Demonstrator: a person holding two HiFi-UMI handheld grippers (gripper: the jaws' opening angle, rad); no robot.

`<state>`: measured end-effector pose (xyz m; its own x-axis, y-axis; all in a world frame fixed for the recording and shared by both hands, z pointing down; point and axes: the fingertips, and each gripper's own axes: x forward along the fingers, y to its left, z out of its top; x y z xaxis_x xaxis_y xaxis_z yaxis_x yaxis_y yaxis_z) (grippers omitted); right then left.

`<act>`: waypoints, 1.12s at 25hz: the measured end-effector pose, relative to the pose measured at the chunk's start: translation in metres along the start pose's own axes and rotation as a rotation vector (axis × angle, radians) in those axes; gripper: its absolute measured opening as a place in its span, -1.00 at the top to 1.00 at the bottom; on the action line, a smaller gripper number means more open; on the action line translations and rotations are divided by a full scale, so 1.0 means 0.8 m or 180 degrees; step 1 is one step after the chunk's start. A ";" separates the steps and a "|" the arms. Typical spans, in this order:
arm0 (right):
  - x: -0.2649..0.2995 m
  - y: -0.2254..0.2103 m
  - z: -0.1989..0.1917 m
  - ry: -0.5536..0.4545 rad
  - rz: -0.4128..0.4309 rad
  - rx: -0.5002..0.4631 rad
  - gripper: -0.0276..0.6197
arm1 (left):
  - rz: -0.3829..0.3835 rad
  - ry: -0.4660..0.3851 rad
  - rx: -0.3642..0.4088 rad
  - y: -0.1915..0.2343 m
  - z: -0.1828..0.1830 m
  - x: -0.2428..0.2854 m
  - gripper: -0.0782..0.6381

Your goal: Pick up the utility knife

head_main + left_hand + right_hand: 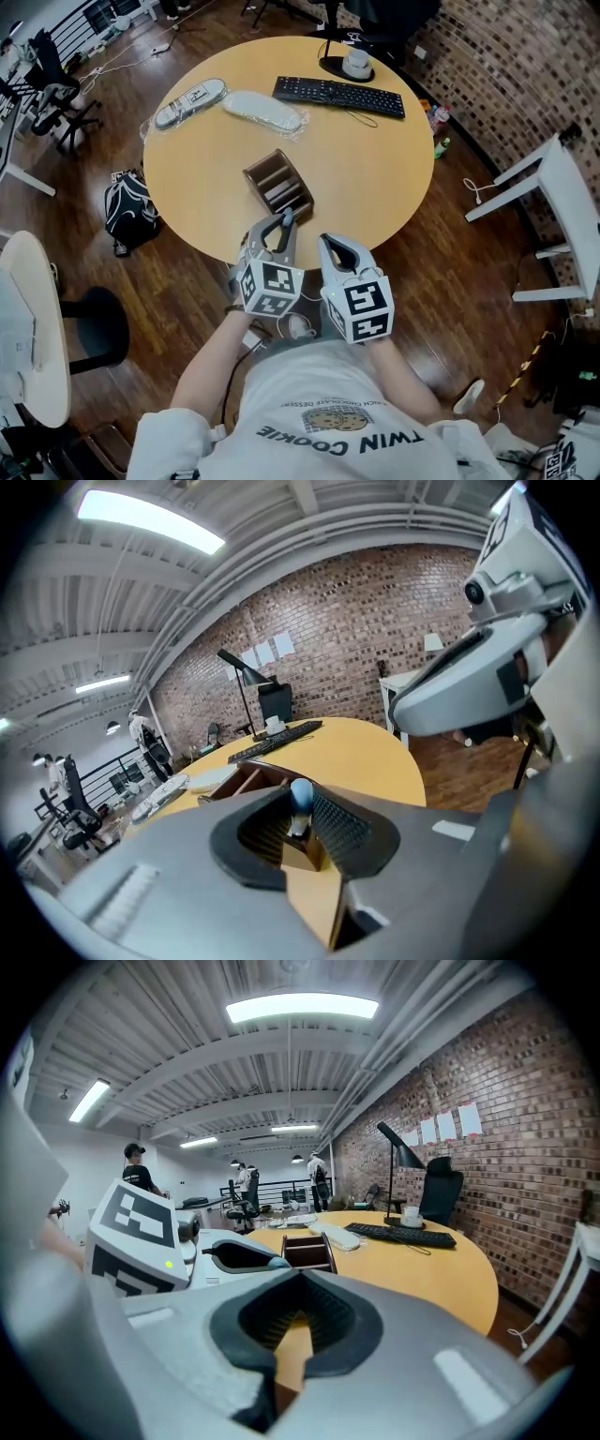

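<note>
Your L gripper [278,228] is clamped on the utility knife [287,216] at the near edge of the round wooden table [375,159]. Only the knife's blue end shows from the head view, poking out past the jaw tips, right at the near end of the wooden organizer box [278,185]. In the left gripper view the knife [300,801] stands betw. the ribbed black pads with its blue end uppermost. The box's [239,782] compartments sit just beyond it. Can't tell whether the knife's lower end is clear of the box.

Your R gripper [327,242] hangs beside the L one, just off the table edge, near but not touching it. In the right gripper view its jaws are drawn together at the tips w/ nothing in them, and only bare tabletop shows through the gap betw. the pads [323,1321]. The same view takes in the L gripper's marker cube at the left and the organizer box [309,1251] ahead.

Farther back on the table:
- a black keyboard [338,95] on the far R side
- a white cup [356,62] on a dark round base behind the keyboard
- two plastic-wrapped items [190,102] [263,110] on the far L

All are well apart from both grippers. A black-and-white backpack [129,208] sits on the wood floor to the L of the table.
</note>
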<state>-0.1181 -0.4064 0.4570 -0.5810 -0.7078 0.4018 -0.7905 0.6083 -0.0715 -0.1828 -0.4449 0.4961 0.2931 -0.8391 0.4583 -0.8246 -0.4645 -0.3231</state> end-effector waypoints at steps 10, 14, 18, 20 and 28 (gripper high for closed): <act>-0.014 0.020 0.006 -0.0014 0.0045 -0.0071 0.91 | -0.0005 -0.0256 -0.0776 -0.001 0.019 -0.047 0.58; -0.019 0.026 0.004 -0.0029 0.0108 -0.0105 0.91 | 0.0034 -0.0315 -0.0972 -0.006 0.022 -0.063 0.58; -0.033 0.028 0.004 -0.0065 0.0188 -0.0114 0.91 | 0.0100 -0.0327 -0.1081 -0.018 0.027 -0.077 0.58; -0.044 0.024 0.003 -0.0092 0.0214 -0.0112 0.91 | 0.0123 -0.0338 -0.1124 -0.029 0.033 -0.083 0.58; -0.102 0.010 -0.003 -0.0211 0.0342 -0.0115 0.91 | 0.0258 -0.0375 -0.1263 -0.089 0.058 -0.116 0.58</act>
<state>-0.0767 -0.3424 0.4256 -0.6744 -0.6595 0.3322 -0.7163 0.6935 -0.0775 -0.1288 -0.3472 0.4383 0.2540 -0.9057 0.3393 -0.9629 -0.2699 0.0005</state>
